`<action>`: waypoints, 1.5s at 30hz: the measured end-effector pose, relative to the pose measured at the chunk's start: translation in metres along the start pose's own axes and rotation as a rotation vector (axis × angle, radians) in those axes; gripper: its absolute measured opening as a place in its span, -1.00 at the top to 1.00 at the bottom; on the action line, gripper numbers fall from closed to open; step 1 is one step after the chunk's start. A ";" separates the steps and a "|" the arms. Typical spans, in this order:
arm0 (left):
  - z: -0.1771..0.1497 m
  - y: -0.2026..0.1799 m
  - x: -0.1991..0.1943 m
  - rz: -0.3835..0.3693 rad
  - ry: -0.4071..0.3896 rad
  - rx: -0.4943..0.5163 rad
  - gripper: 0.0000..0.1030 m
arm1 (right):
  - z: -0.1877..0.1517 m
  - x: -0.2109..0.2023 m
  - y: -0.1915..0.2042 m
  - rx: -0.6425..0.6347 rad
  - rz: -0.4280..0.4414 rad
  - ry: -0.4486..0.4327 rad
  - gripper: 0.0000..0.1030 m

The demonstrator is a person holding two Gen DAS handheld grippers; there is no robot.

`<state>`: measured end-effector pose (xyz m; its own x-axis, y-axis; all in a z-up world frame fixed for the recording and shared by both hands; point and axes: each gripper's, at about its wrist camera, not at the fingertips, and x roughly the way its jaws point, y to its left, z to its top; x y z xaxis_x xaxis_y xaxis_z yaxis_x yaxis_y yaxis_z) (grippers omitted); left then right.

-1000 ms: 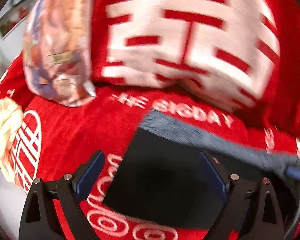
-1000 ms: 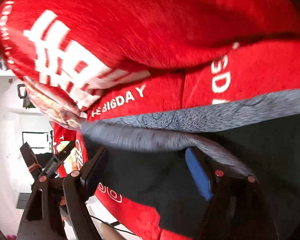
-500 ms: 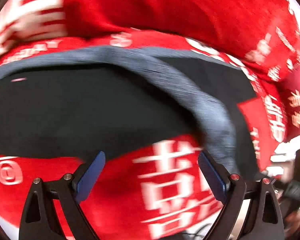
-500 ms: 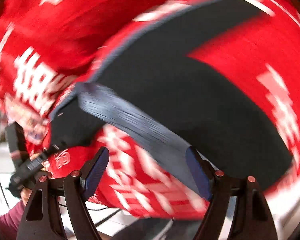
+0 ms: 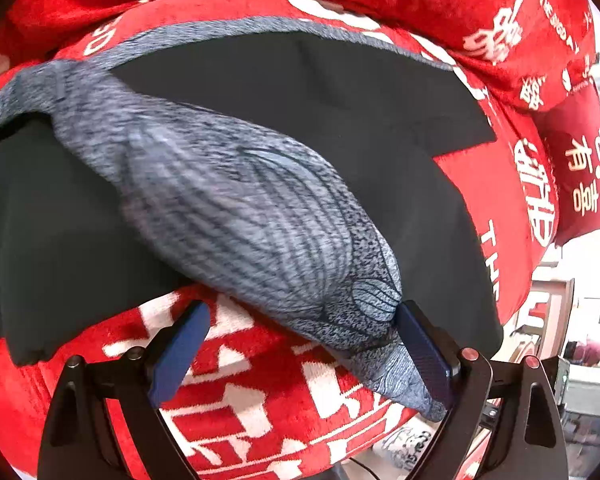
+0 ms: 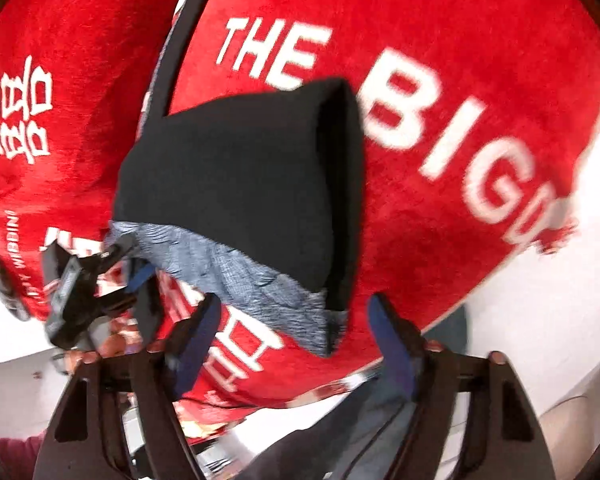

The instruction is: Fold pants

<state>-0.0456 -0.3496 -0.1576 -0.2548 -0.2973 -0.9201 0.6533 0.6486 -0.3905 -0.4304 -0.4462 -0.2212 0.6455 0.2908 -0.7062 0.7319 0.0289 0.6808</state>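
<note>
One pair of black pants with a grey knit waistband is lying across one plush red blanket printed with white lettering. Two grippers are showing, left and right, each carrying two blue-padded fingers.

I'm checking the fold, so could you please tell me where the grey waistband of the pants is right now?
In the left wrist view the grey waistband runs diagonally over the black pants on the red blanket, its tip beside the left tool's right finger.

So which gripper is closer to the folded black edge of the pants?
Right. The right gripper is just below the folded edge, jaws closing around that end of the grey waistband; the left gripper is at its far end.
</note>
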 end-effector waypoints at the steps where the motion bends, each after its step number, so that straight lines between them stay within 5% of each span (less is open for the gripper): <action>1: 0.000 -0.002 0.002 0.006 0.006 0.012 -0.72 | 0.002 0.001 -0.007 0.020 0.029 0.021 -0.14; 2: 0.001 -0.005 0.004 0.006 0.014 0.025 -0.43 | 0.003 0.004 -0.008 0.031 0.035 0.026 -0.06; 4: 0.007 -0.011 0.006 0.000 0.029 0.041 -0.20 | 0.004 0.006 -0.014 0.067 0.061 0.045 0.72; 5: 0.010 -0.013 0.004 -0.020 0.032 0.046 -0.03 | 0.006 0.002 -0.017 0.093 0.090 0.054 0.92; 10: 0.037 -0.028 -0.022 -0.061 -0.036 0.047 -0.01 | 0.036 -0.036 0.028 -0.011 0.195 0.037 0.92; 16: 0.107 -0.039 -0.050 -0.003 -0.185 -0.008 -0.01 | 0.139 -0.044 0.114 -0.191 0.240 0.025 0.93; 19: 0.136 -0.036 -0.063 0.102 -0.232 0.000 -0.47 | 0.207 -0.041 0.158 -0.276 0.223 0.004 0.93; 22: 0.148 -0.025 -0.085 0.174 -0.299 0.011 -0.55 | 0.267 -0.039 0.189 -0.307 0.143 -0.047 0.90; 25: 0.147 -0.002 -0.099 0.211 -0.314 -0.031 -0.56 | 0.303 -0.027 0.221 -0.341 0.021 -0.081 0.46; 26: 0.144 0.004 -0.098 0.229 -0.303 -0.043 -0.56 | 0.309 -0.028 0.228 -0.360 -0.019 -0.090 -0.17; 27: 0.139 0.010 -0.096 0.250 -0.287 -0.050 -0.56 | 0.309 -0.034 0.230 -0.387 -0.035 -0.122 -0.41; 31: 0.111 0.028 -0.069 0.305 -0.201 -0.089 -0.56 | 0.292 -0.045 0.229 -0.461 -0.150 -0.212 -0.41; 34: 0.089 0.039 -0.045 0.320 -0.144 -0.139 -0.56 | 0.279 -0.045 0.187 -0.376 -0.231 -0.208 -0.29; 38: 0.067 0.044 -0.023 0.326 -0.063 -0.195 -0.56 | 0.279 -0.017 0.133 -0.208 -0.225 -0.102 0.09; 40: 0.066 0.043 -0.020 0.340 -0.050 -0.204 -0.56 | 0.285 -0.007 0.122 -0.171 -0.200 -0.106 0.77; 45: 0.078 0.039 -0.032 0.349 -0.089 -0.197 -0.56 | 0.286 -0.017 0.173 -0.355 -0.144 -0.162 0.86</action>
<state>0.0442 -0.3695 -0.1408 0.0266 -0.0896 -0.9956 0.5386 0.8403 -0.0612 -0.2527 -0.7196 -0.1468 0.5887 0.1067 -0.8013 0.7148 0.3942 0.5776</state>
